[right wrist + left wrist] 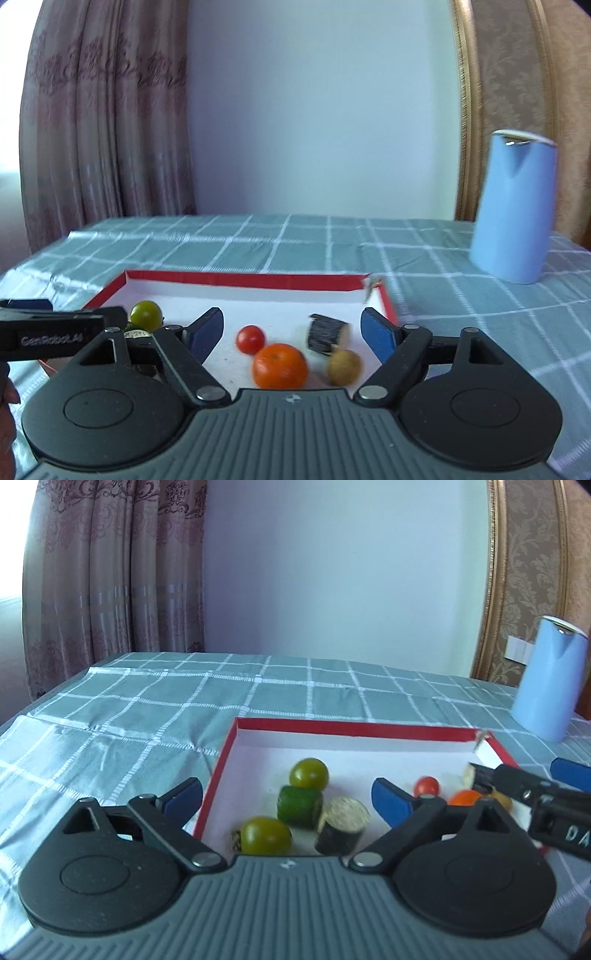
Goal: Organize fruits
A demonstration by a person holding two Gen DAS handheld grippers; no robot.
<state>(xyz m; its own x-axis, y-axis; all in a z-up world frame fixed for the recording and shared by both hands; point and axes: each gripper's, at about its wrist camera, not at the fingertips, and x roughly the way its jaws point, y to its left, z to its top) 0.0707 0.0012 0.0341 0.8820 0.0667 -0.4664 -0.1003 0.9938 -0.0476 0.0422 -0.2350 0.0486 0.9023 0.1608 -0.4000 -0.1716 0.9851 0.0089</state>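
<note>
A red-rimmed white box (354, 728) (243, 277) lies on the checked tablecloth and holds the produce. In the left wrist view my left gripper (291, 799) is open and empty over two green tomatoes (308, 773) (264, 835), a green cucumber chunk (299, 806) and a dark eggplant chunk (341, 825). In the right wrist view my right gripper (293, 330) is open and empty over a red cherry tomato (250, 339), an orange (279, 365), a brown longan (344, 366) and a dark eggplant piece (327, 334).
A tall light-blue jug (548, 677) (511, 206) stands on the table at the right, beyond the box. The checked tablecloth (147, 709) spreads left and behind the box. Curtains and a wall stand behind the table.
</note>
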